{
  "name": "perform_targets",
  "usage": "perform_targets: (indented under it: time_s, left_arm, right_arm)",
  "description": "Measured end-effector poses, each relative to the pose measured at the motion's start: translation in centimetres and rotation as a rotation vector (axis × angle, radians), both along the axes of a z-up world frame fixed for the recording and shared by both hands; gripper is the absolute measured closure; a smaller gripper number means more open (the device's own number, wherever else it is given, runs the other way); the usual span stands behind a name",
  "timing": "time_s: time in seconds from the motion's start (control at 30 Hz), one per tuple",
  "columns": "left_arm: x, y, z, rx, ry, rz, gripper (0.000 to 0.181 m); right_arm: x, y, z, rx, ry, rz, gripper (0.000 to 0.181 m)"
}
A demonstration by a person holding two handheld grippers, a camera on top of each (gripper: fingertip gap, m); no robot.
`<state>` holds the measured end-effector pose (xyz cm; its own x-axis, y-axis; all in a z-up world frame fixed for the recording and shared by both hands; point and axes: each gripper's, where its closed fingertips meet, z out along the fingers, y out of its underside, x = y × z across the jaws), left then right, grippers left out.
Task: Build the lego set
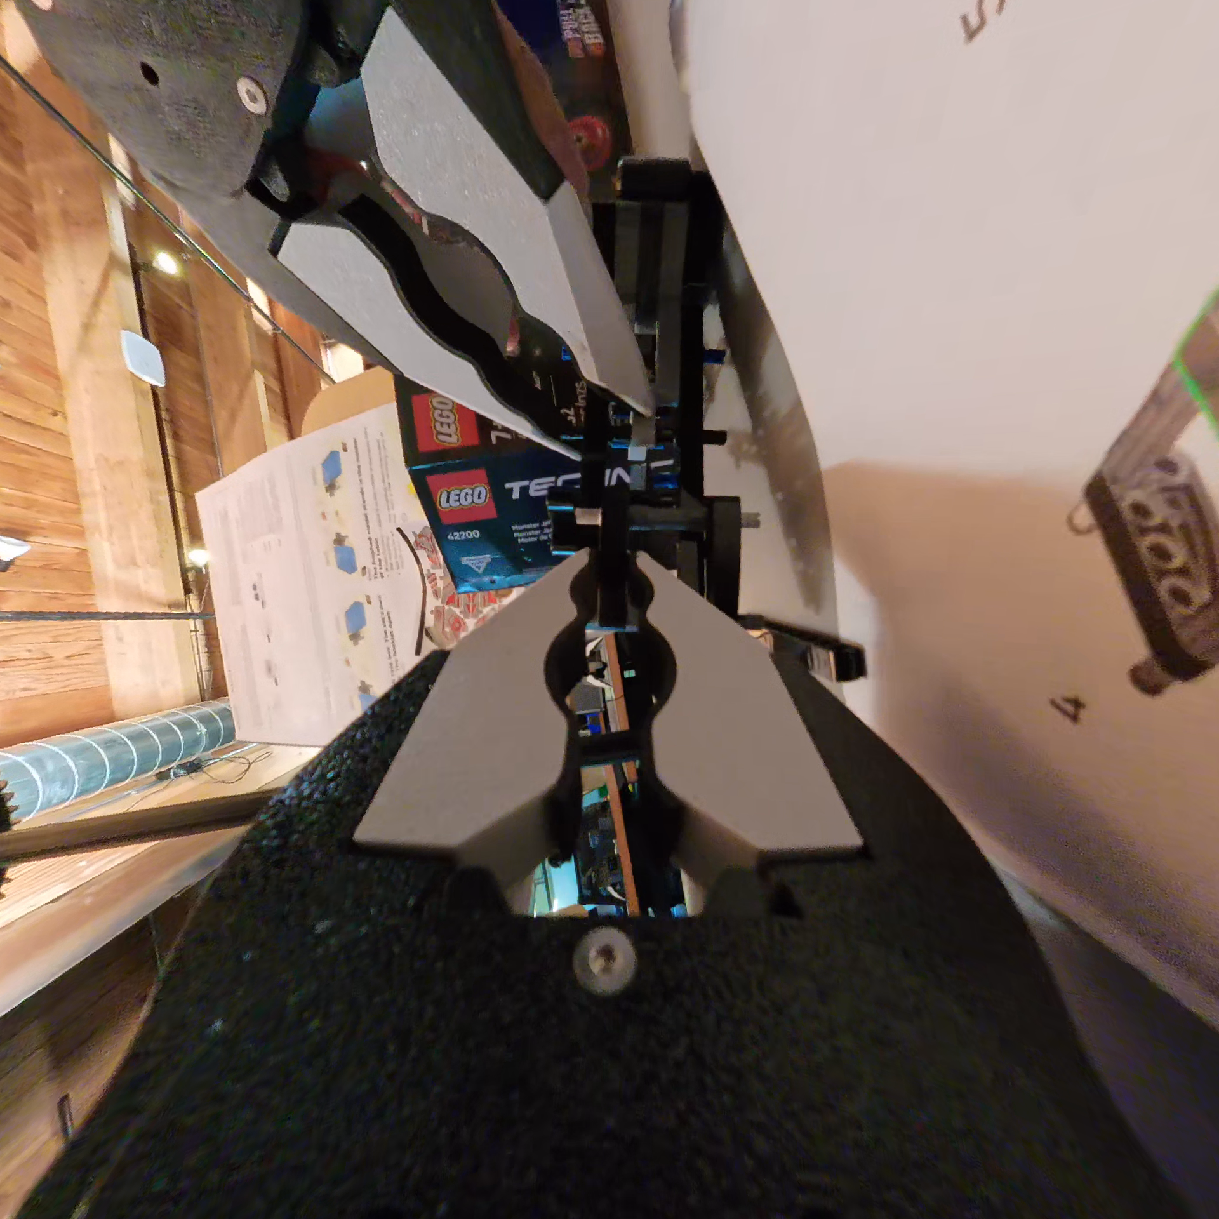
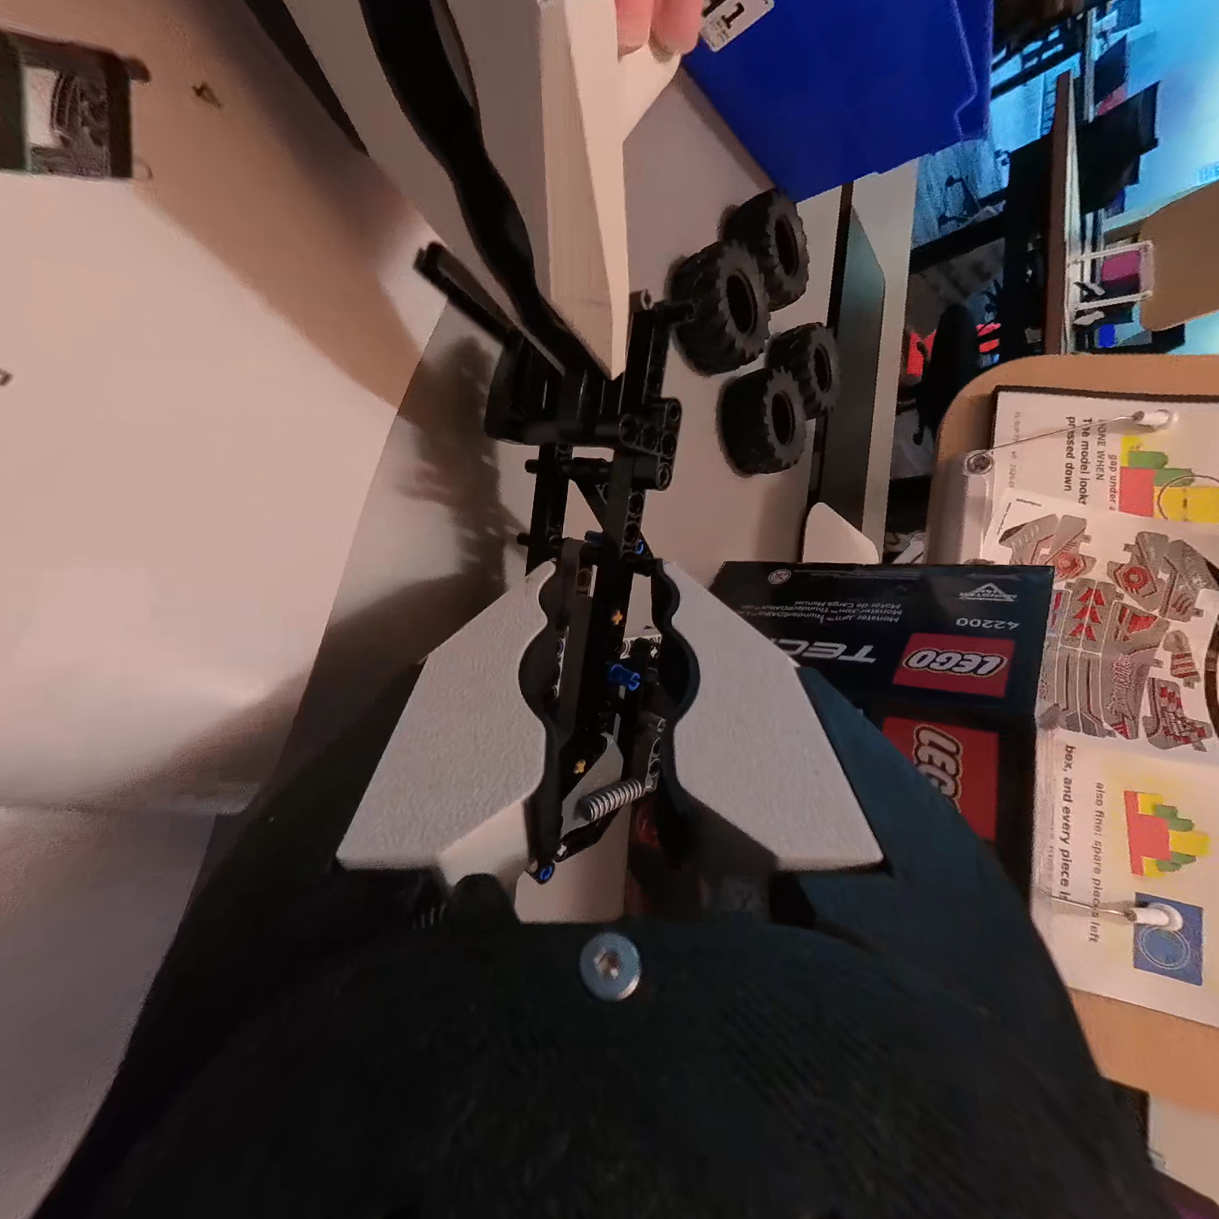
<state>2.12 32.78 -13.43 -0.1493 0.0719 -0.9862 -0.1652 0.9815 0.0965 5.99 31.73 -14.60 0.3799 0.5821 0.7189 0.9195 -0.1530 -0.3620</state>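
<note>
Clearly both grippers grasp the black Technic chassis (image 2: 597,659): the right gripper (image 2: 600,580) clamps its spring end, the left gripper (image 1: 610,561) pinches the far end, steadying it in the air for pressing parts together. Four loose tyres (image 2: 758,330) lie just beside on the white tabletop (image 2: 725,528), whose edge is near; the LEGO box (image 2: 923,659) crowds the right.

Left claw (image 1: 613,580) clamped shut, right claw (image 2: 603,580) clamped shut, tips meeting
</note>
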Motion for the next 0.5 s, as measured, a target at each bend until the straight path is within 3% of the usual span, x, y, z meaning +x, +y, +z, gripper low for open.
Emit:
perform_targets:
  time_s: [0.13, 0.2, 0.3, 0.5]
  left_arm:
    - [0.2, 0.1, 0.5, 0.006, -0.042, 0.009, 0.176]
    - [0.2, 0.3, 0.5, 0.015, -0.042, 0.021, 0.176]
    - [0.3, 0.7, 0.1, 0.026, -0.024, 0.027, 0.177]
    - [0.2, 0.4, -0.5, -0.020, 0.014, 0.015, 0.176]
  right_arm:
    - [0.3, -0.3, 0.0, 0.024, -0.040, -0.010, 0.145]
    - [-1.3, 0.0, 1.1, 0.108, -0.002, 0.029, 0.138]
    - [-2.7, 0.6, 2.4, 0.215, -0.007, 0.051, 0.140]
    - [-3.0, 1.2, 1.1, 0.224, 0.004, 0.025, 0.148]
